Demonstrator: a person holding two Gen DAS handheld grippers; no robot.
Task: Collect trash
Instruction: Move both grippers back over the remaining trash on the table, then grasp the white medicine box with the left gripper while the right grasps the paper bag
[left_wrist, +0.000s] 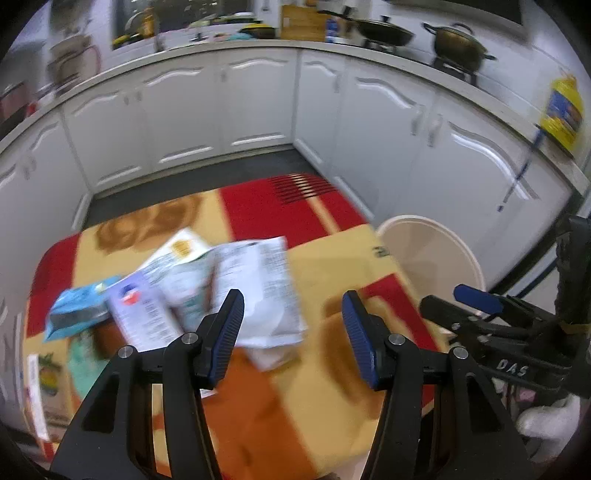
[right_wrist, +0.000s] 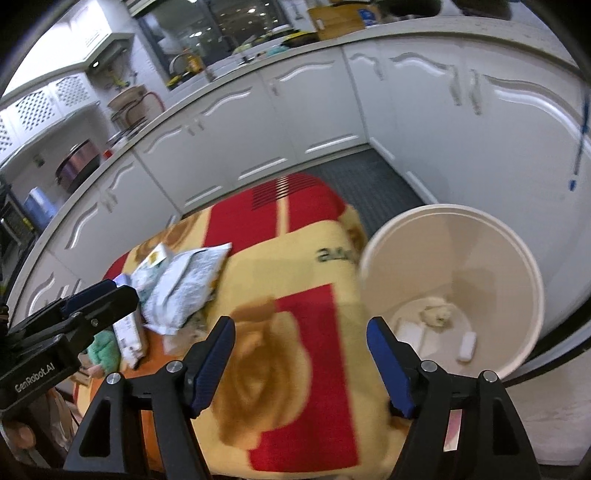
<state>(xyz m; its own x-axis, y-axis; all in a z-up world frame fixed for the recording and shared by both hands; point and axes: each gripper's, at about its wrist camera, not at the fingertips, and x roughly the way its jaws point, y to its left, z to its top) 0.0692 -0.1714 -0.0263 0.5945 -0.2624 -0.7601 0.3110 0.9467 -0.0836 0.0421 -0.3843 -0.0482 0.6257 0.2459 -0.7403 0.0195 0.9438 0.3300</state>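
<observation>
Several empty wrappers lie in a pile on a table under a red and yellow blanket. A white printed bag is on top, with a blue packet to its left. The pile also shows in the right wrist view. My left gripper is open and empty just above the white bag's near edge. My right gripper is open and empty over the blanket, beside a cream bucket. The bucket holds a crumpled paper wad and small white scraps.
The bucket stands on the floor at the table's right edge. White kitchen cabinets wrap around behind the table, with pots and a yellow bottle on the counter. A dark floor mat lies beyond the table.
</observation>
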